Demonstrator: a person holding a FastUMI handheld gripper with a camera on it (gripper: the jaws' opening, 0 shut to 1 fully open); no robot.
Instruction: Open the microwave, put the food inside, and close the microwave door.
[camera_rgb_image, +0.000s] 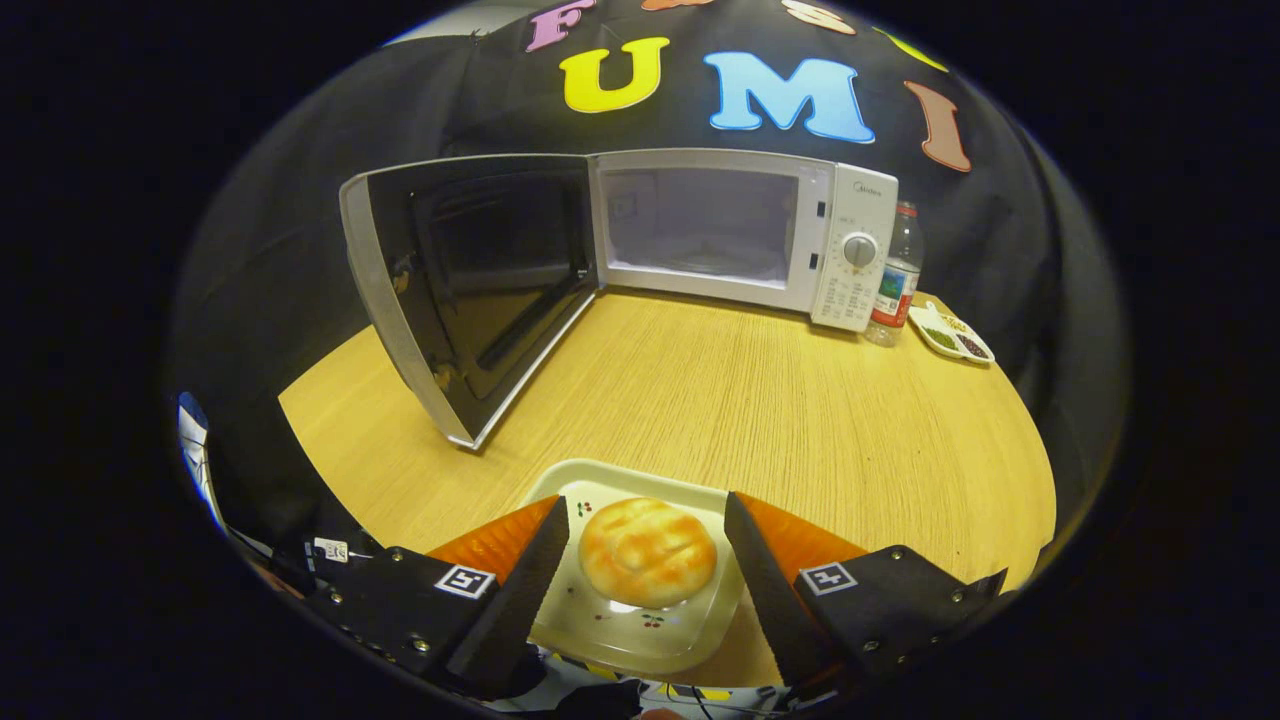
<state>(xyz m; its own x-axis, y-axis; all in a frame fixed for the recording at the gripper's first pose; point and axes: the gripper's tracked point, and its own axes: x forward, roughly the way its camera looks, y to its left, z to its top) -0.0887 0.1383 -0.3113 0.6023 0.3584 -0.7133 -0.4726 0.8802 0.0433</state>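
A white microwave (845, 250) stands at the back of the wooden table (760, 400). Its door (470, 290) is swung wide open to the left, and the lit cavity (700, 225) has nothing in it. At the table's near edge lies a white square plate (640, 478) carrying a round golden bun (648, 552). My gripper (645, 503) is open just above the plate. One finger is on each side of the bun, with a gap on both sides. The fingers cover the plate's left and right edges.
A plastic water bottle (897, 275) stands right of the microwave's control panel. Beside it lies a small white divided dish (950, 333) with dark bits in it. The open door reaches far forward over the left part of the table. Bare wood lies between plate and microwave.
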